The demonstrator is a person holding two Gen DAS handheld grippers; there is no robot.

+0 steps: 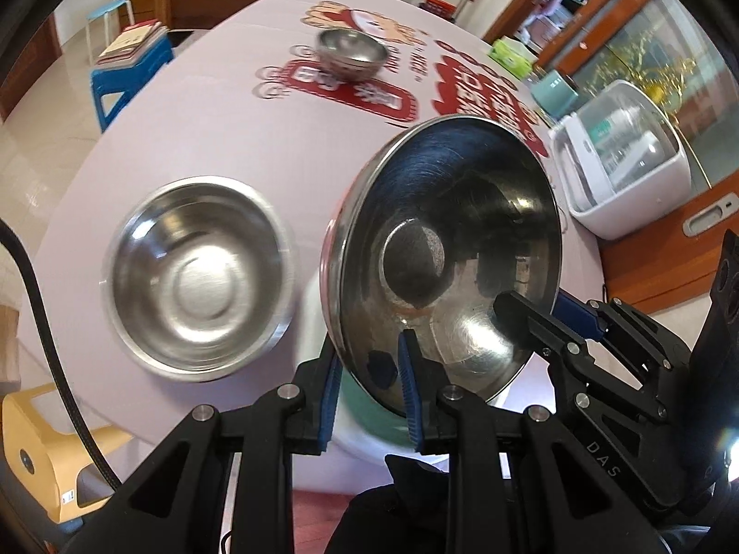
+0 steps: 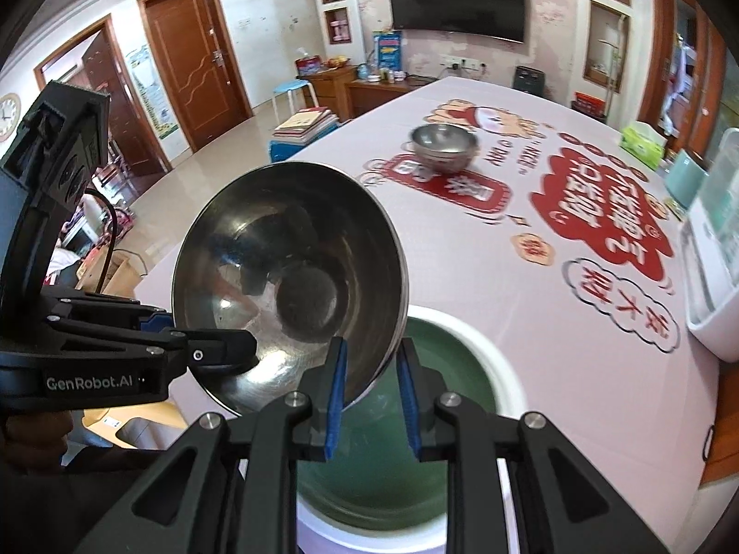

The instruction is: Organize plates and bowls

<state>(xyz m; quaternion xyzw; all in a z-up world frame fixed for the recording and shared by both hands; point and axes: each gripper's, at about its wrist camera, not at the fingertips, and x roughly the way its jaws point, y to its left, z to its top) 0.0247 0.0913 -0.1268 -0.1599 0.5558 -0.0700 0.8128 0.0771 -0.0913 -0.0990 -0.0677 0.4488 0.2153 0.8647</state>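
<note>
A tilted steel bowl (image 1: 452,249) is held in the air above a green plate with a white rim (image 2: 466,337) at the table's near edge. My left gripper (image 1: 369,388) is shut on its lower rim. My right gripper (image 2: 372,397) is also shut on that bowl's rim (image 2: 295,277), and it shows from the side in the left wrist view (image 1: 531,318). A second steel bowl (image 1: 198,272) lies upright on the table to the left. A third steel bowl (image 1: 351,53) stands farther back on the red print; it also shows in the right wrist view (image 2: 443,145).
The table wears a pink cloth (image 1: 258,134) with red prints. A white appliance with a clear lid (image 1: 623,161) stands at the right edge, with a mint container (image 1: 552,92) and a green tissue box (image 1: 510,55) behind it. A blue stool with books (image 1: 129,64) stands left of the table.
</note>
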